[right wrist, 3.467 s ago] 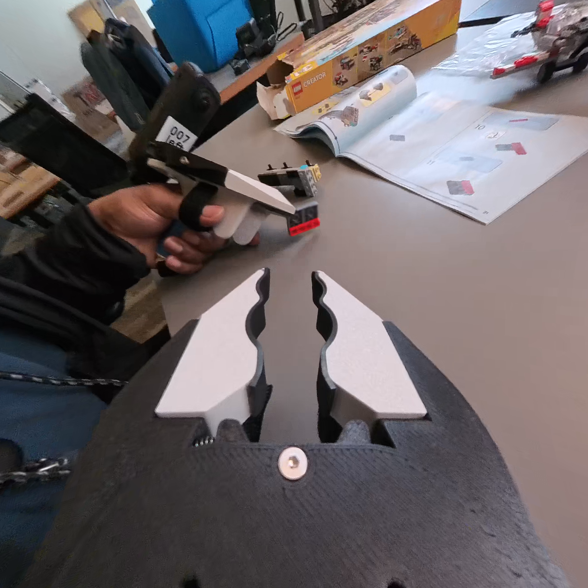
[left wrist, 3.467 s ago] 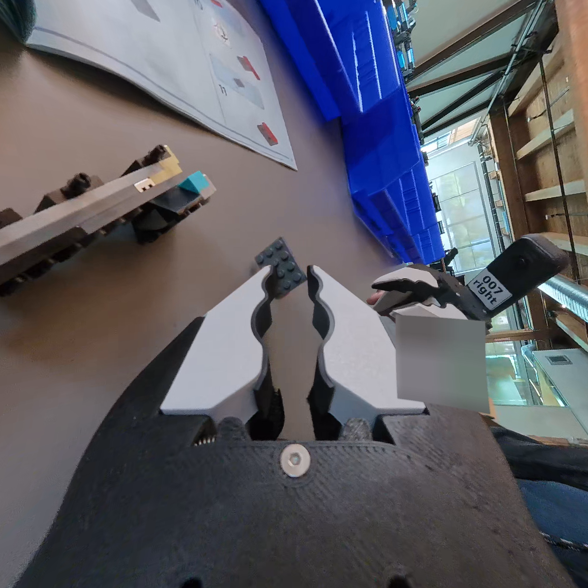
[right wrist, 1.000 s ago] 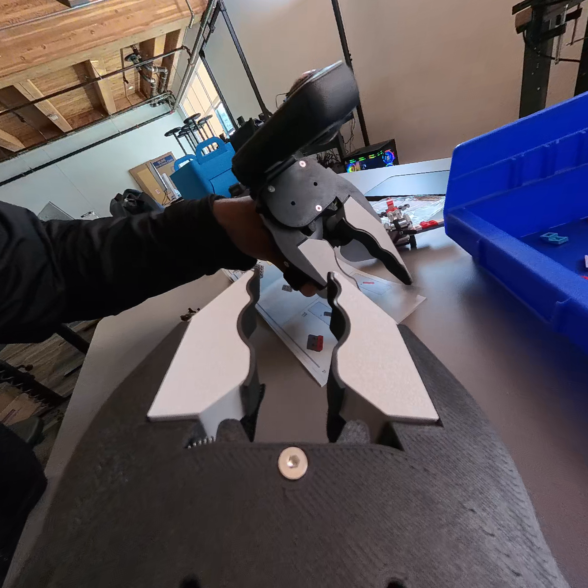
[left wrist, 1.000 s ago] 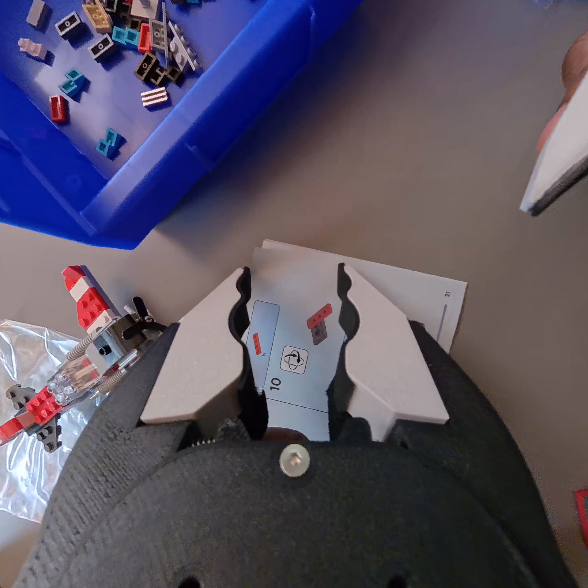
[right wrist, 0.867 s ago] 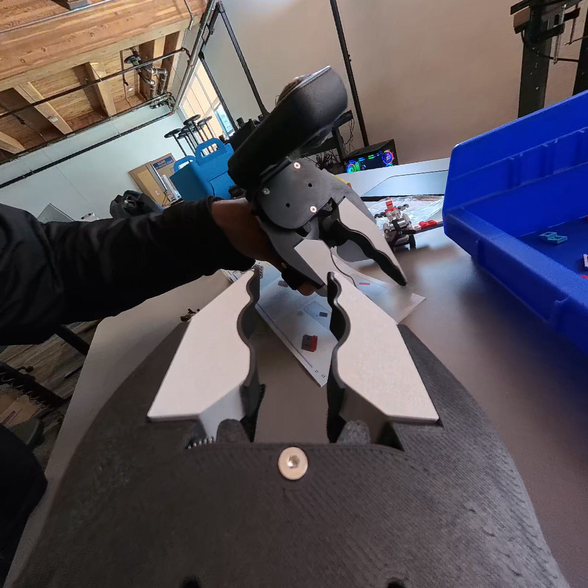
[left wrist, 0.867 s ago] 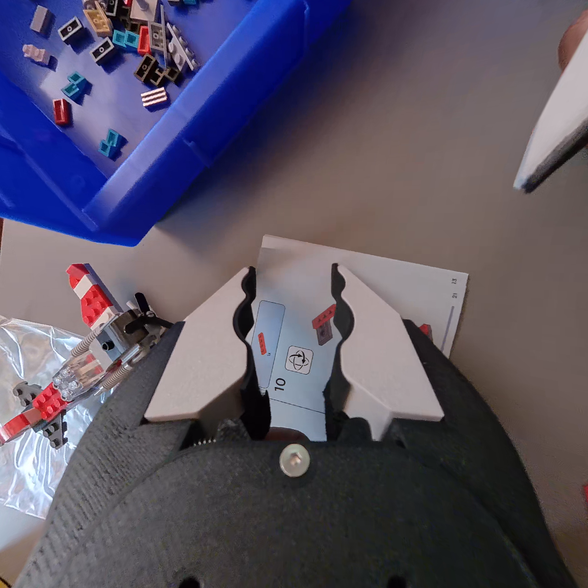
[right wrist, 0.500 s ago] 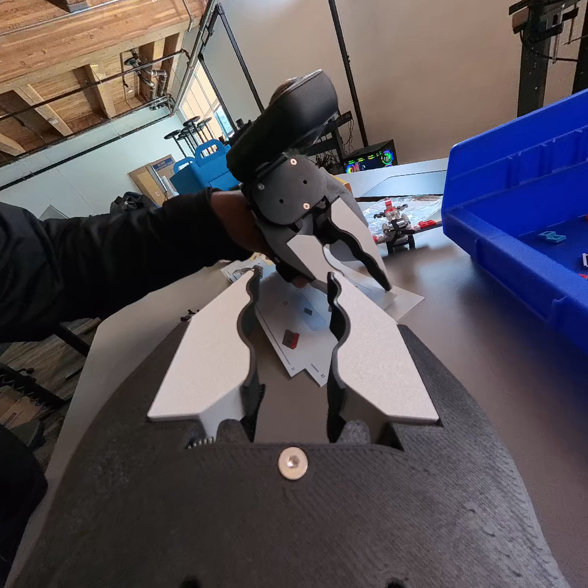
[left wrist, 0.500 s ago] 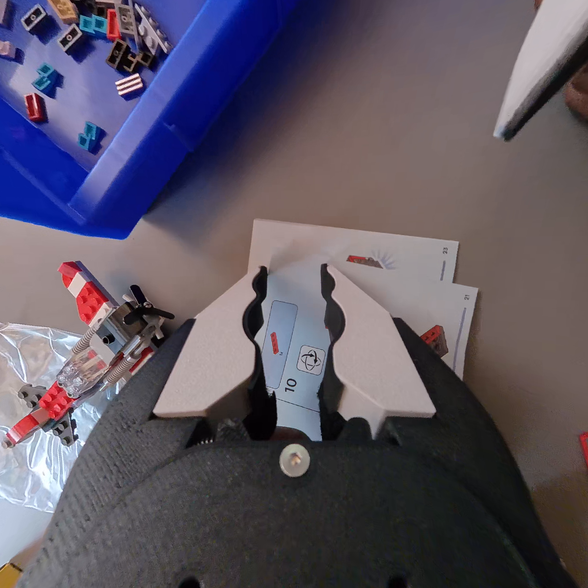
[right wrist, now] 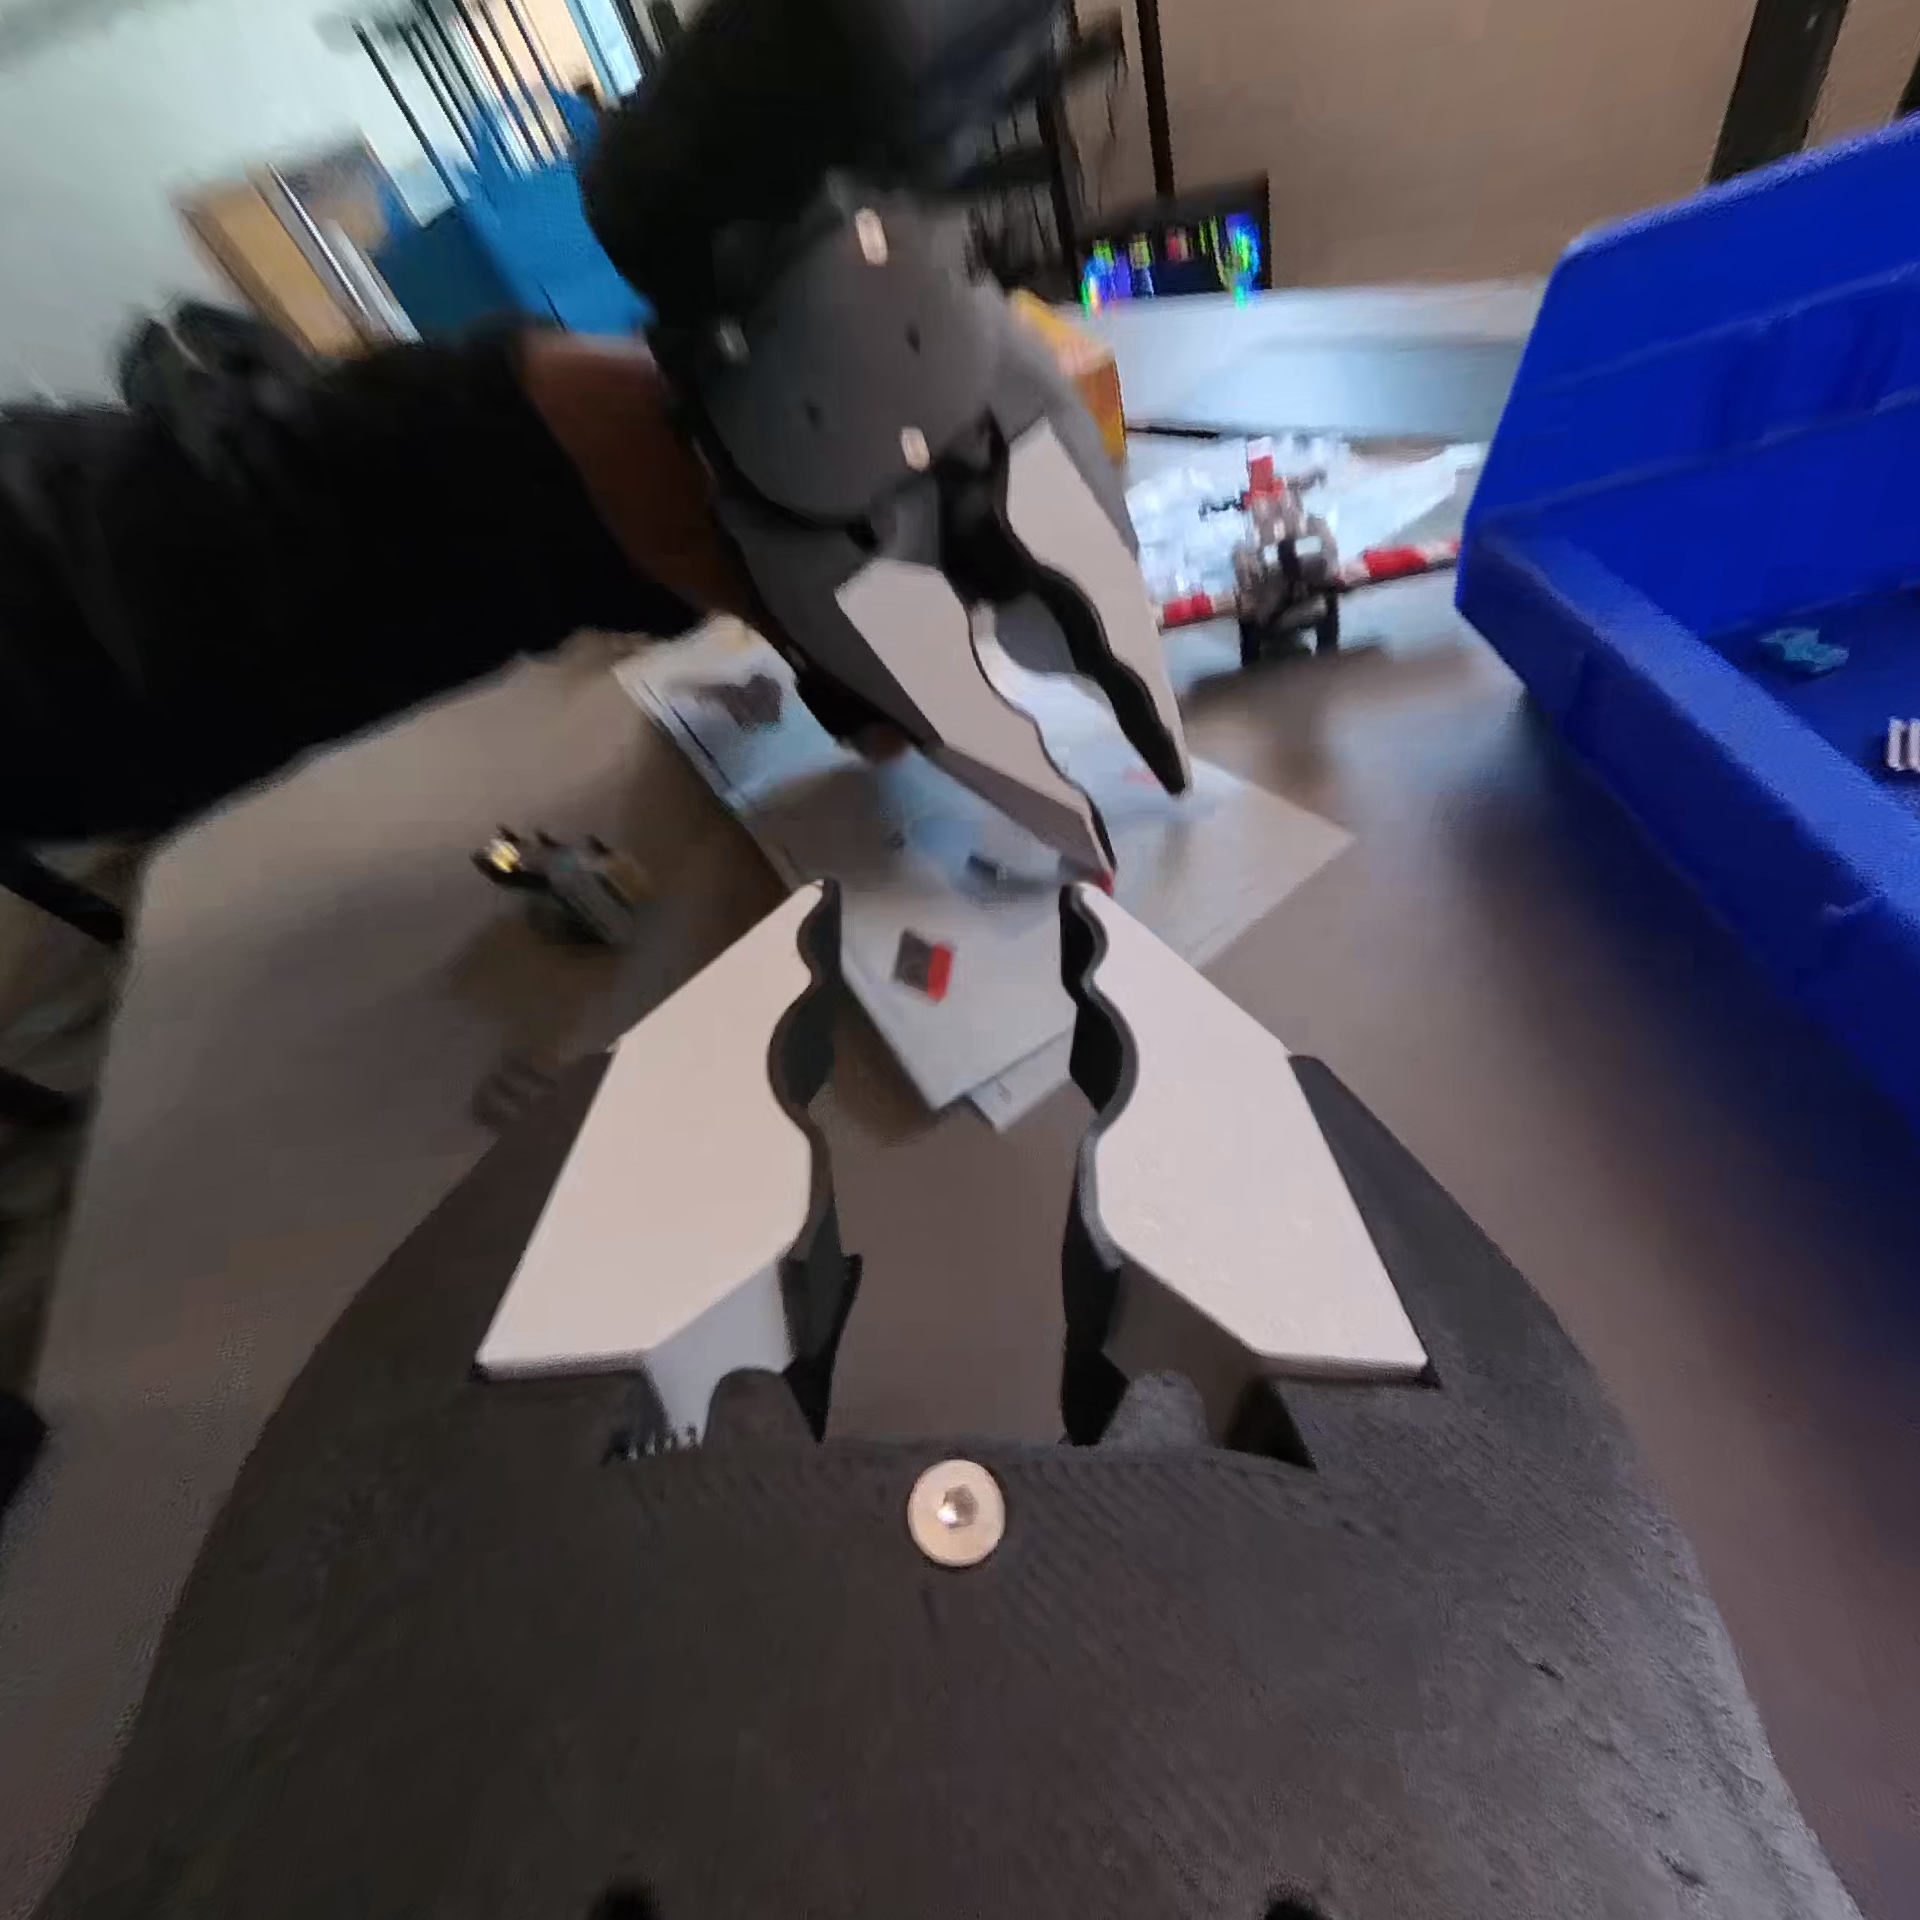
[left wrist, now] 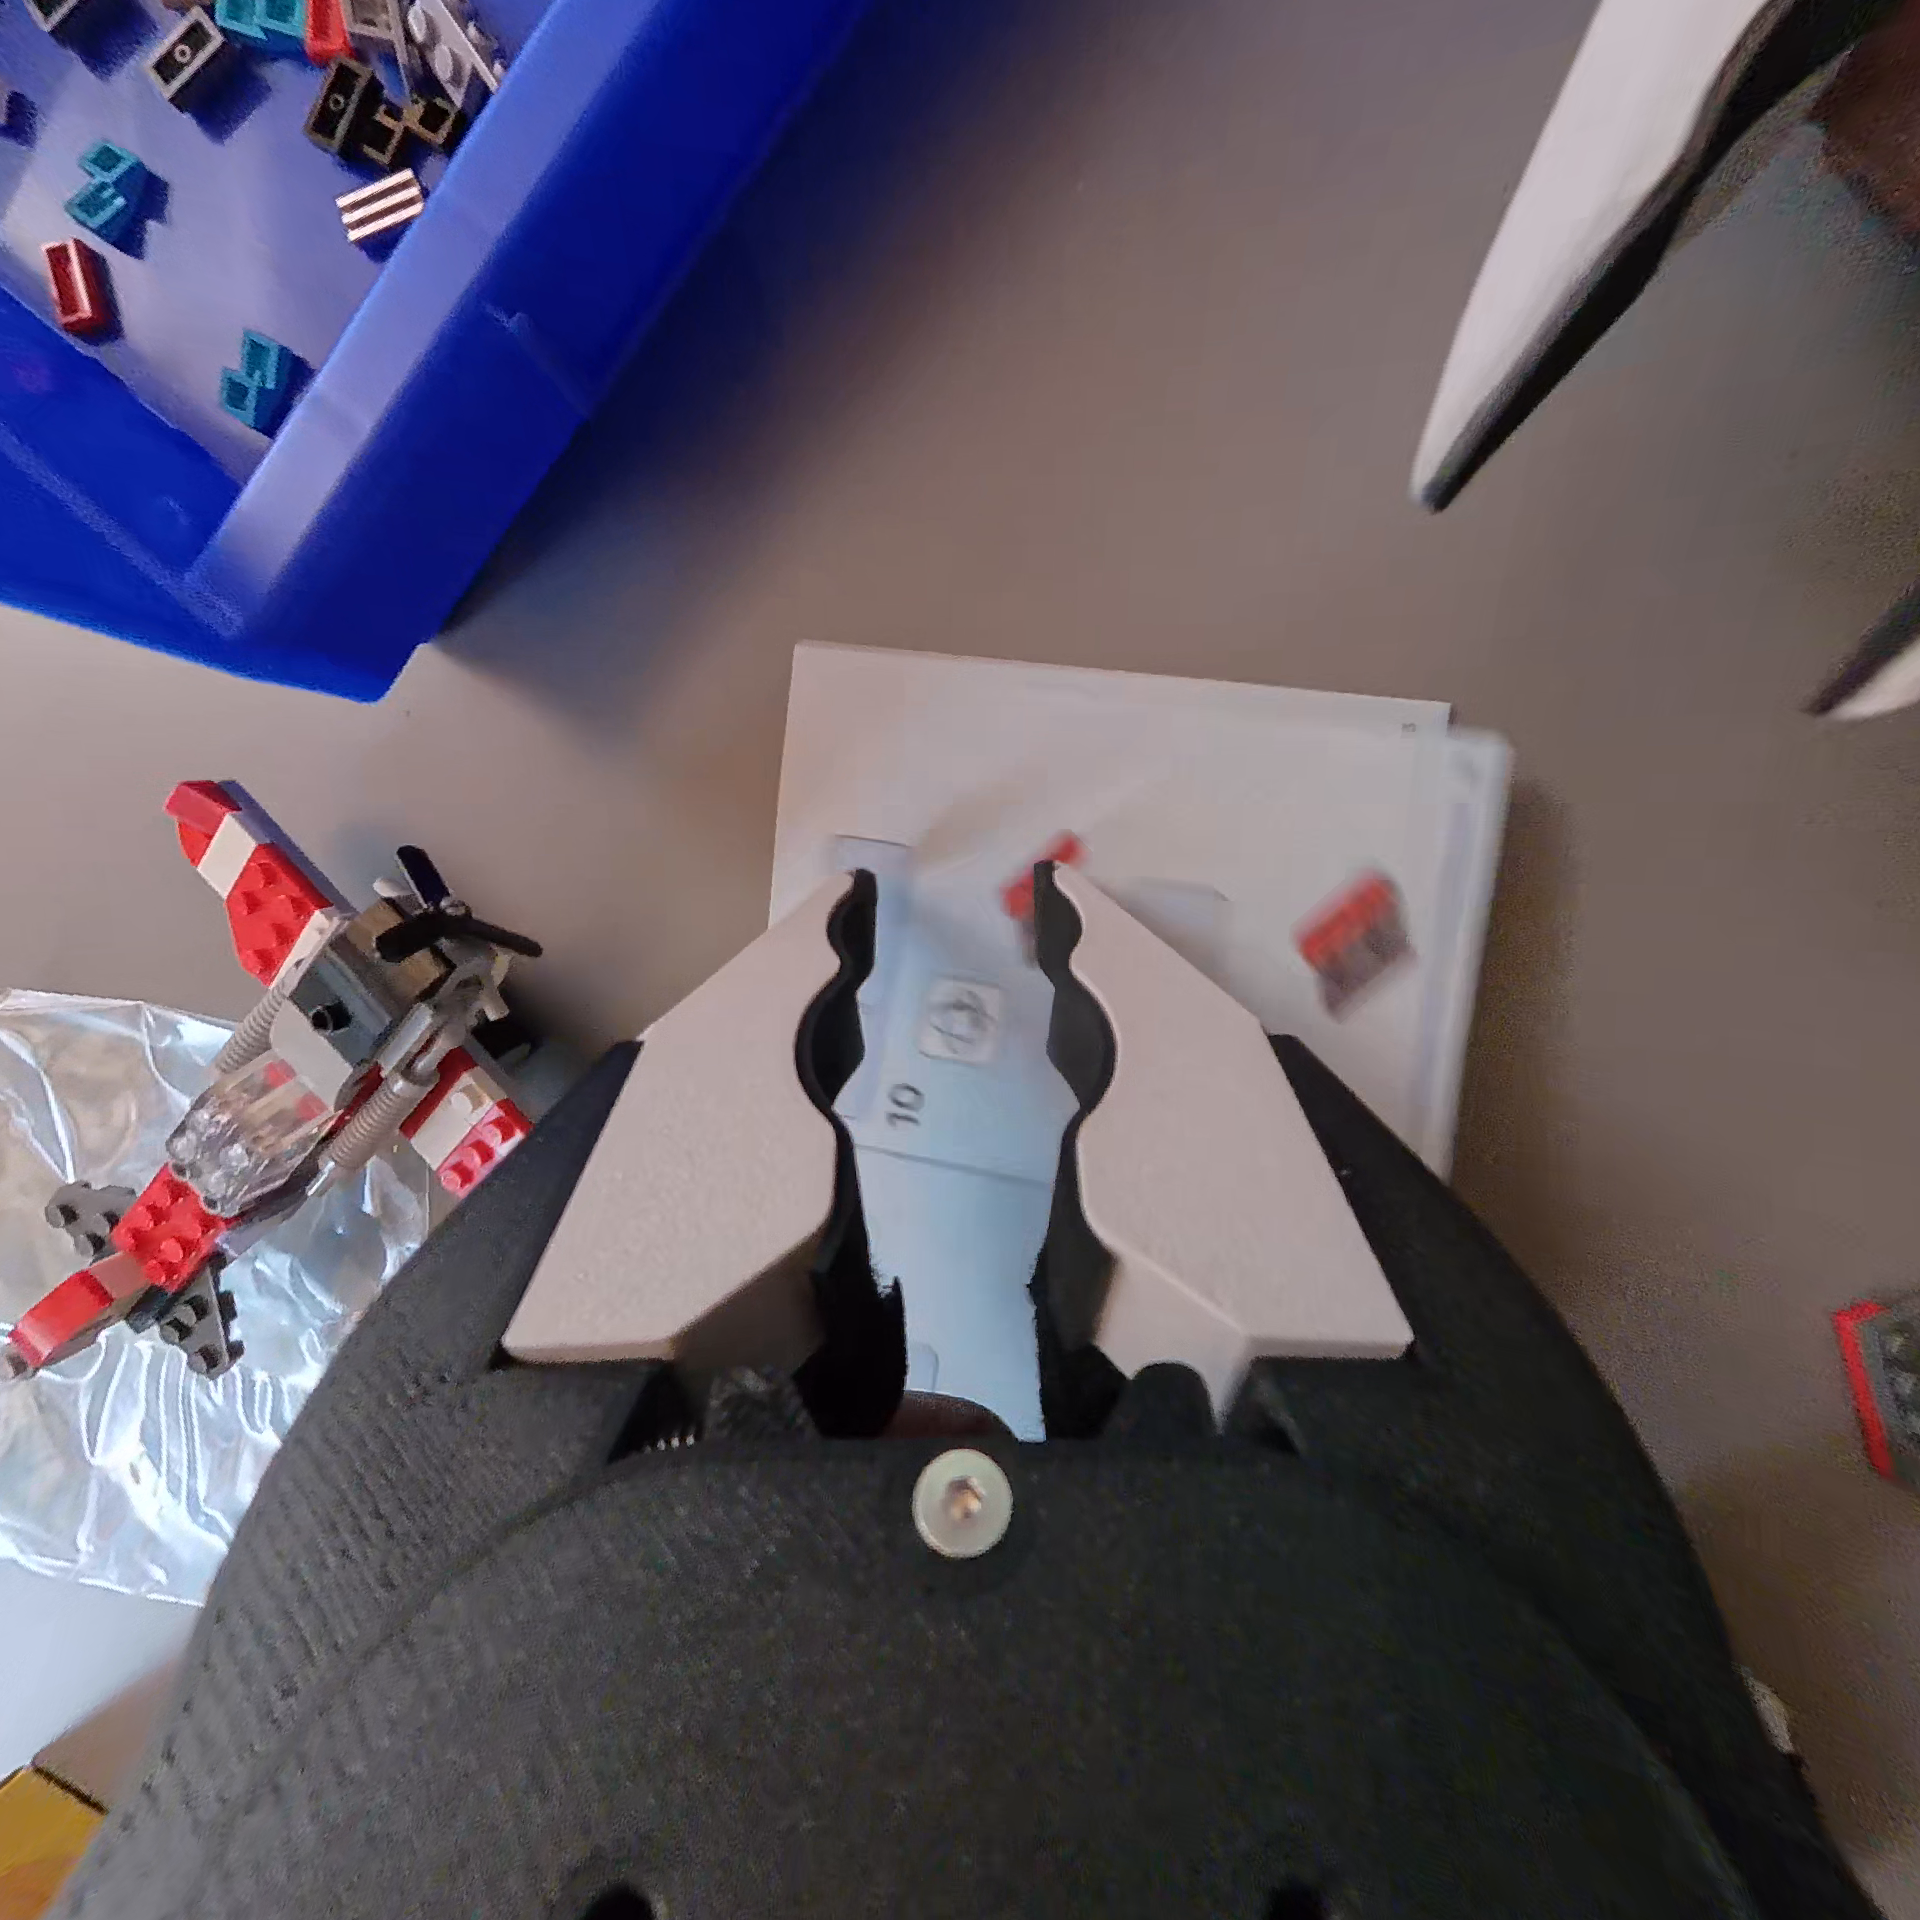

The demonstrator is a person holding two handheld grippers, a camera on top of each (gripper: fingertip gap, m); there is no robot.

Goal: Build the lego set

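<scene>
My left gripper is open and empty, its tips low over the open instruction booklet on the brown table. In the right wrist view it points down at the booklet, held by a hand in a black sleeve. My right gripper is open and empty, just short of the booklet's near corner; its fingers show at top right. A small dark Lego build lies left of the booklet. A red and dark piece lies at the right edge.
A blue bin with several loose bricks stands beyond the booklet, on the right in the right wrist view. A red and white Lego plane rests on a clear plastic bag; it also shows far off. It is some 15 cm from my right tips to the small dark Lego build.
My left gripper let go of the dark plate, swung over to the booklet, narrowed its jaws and dropped closer to the page. My right gripper moved in toward the booklet; its view is blurred.
</scene>
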